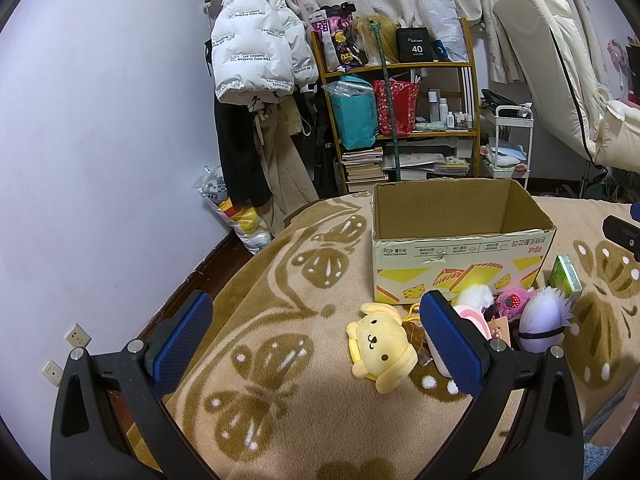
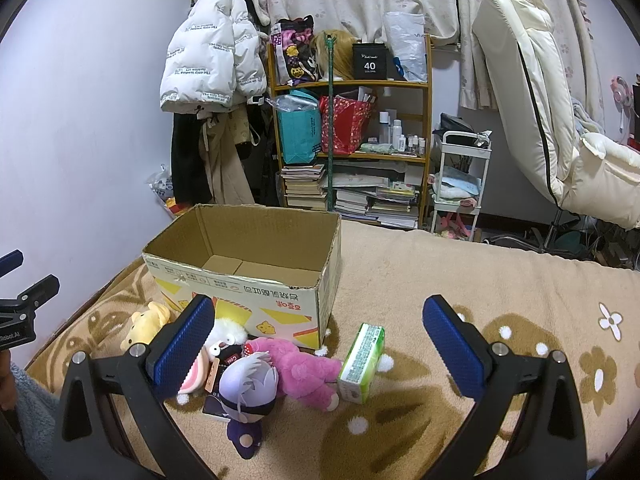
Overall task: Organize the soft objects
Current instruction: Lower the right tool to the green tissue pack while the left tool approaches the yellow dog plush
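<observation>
An open cardboard box (image 1: 460,256) (image 2: 248,280) stands empty on a beige blanket. In front of it lie soft toys: a yellow dog plush (image 1: 382,346) (image 2: 146,324), a white fluffy plush (image 1: 476,295) (image 2: 230,334), a pink plush (image 2: 298,368) (image 1: 510,302), a purple-haired doll (image 2: 250,396) (image 1: 542,324), and a green tissue pack (image 2: 362,362) (image 1: 566,282). My left gripper (image 1: 316,340) hovers open, the yellow dog just inside its right finger. My right gripper (image 2: 318,344) is open above the pink plush and tissue pack. Neither holds anything.
The butterfly-patterned blanket (image 1: 280,320) covers the bed; its left edge drops to a dark floor and a white wall. Beyond stand a cluttered wooden shelf (image 2: 352,140), hanging coats (image 1: 256,56), a small white cart (image 2: 460,184) and a cream chair (image 2: 560,140).
</observation>
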### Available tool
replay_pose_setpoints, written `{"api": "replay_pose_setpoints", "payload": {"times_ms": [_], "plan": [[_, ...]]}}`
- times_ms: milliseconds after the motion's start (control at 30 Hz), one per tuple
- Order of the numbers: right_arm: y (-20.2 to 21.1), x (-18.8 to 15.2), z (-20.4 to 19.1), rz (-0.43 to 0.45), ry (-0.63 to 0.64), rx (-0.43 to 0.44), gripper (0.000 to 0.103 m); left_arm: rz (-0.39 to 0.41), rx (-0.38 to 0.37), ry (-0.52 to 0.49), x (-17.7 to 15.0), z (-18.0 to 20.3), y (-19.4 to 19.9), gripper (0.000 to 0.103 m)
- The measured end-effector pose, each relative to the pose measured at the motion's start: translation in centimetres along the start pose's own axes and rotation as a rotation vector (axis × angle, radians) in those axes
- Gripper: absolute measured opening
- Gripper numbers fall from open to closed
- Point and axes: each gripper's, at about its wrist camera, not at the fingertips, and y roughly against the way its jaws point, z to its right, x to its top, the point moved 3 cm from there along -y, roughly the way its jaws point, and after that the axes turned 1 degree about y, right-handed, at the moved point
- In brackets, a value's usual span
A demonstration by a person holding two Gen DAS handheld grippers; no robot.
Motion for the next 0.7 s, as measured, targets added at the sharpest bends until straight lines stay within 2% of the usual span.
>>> {"api": "replay_pose_setpoints", "payload": {"times_ms": [400,533,700], "plan": [[-0.4,-0.3,0.1,-0.015,-0.003,-0.003,0.103,-0.023,0.010,0.002,0.2,-0.7,-0.5,0.102],[-0.4,-0.1,0.7,-0.019,-0.009,0.010,0.103,-0.064,0.053,-0.004,0.1,-0.8,-1.3,0.102],[-0.9,-0.5,0.8,-0.049,-0.027,0.009,0.103,-0.111,0.041,0.015,0.0,-1.1,-2.5,0.102]]}}
